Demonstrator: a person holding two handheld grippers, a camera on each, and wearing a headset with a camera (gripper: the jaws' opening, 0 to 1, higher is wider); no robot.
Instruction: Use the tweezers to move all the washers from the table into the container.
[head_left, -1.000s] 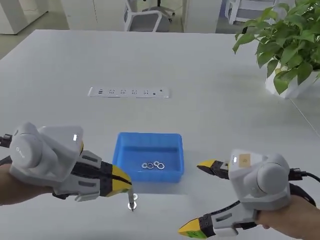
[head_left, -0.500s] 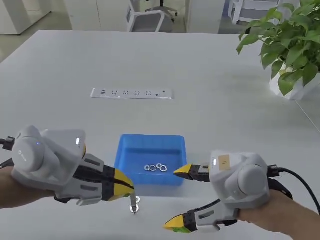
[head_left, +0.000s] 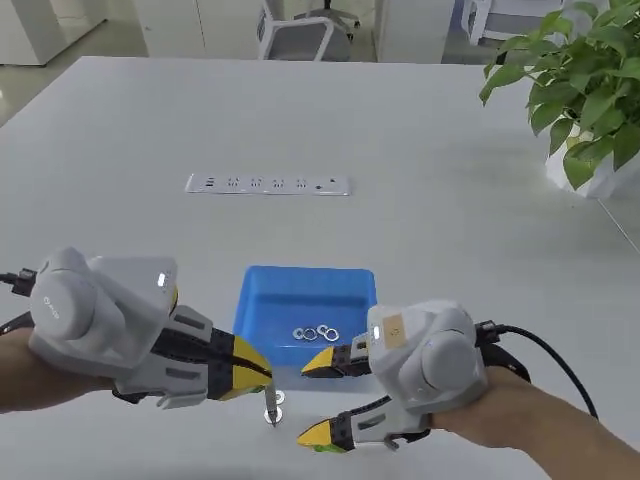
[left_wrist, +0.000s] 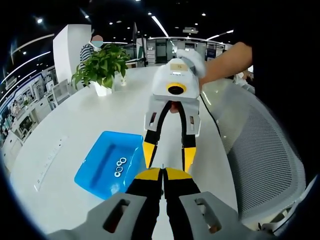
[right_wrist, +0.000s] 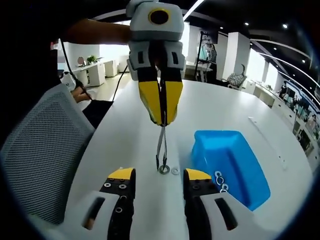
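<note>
My left claw (head_left: 258, 368) reaches in from the left, low over the table (head_left: 420, 200). Its jaws are pressed together on the tweezers (right_wrist: 161, 142), which hang from it point-down. Their tips sit at the edge of one washer (right_wrist: 164, 169) on the table just in front of the container (head_left: 305, 272), and a second washer (right_wrist: 175, 171) lies just beside the first. I cannot tell whether the tips pinch the washer or only touch it. My right claw (head_left: 318, 400) comes in from the right and faces the left one, its jaws spread wide. The tweezer tips and both loose washers lie at the gap between them. Three more washers (head_left: 312, 333) lie bunched in the blue container. In the head view the left claw's body hides most of the tweezers, and the loose washers blur into one small glint. In the left gripper view the tweezers are only a thin line past my closed jaws.
</note>
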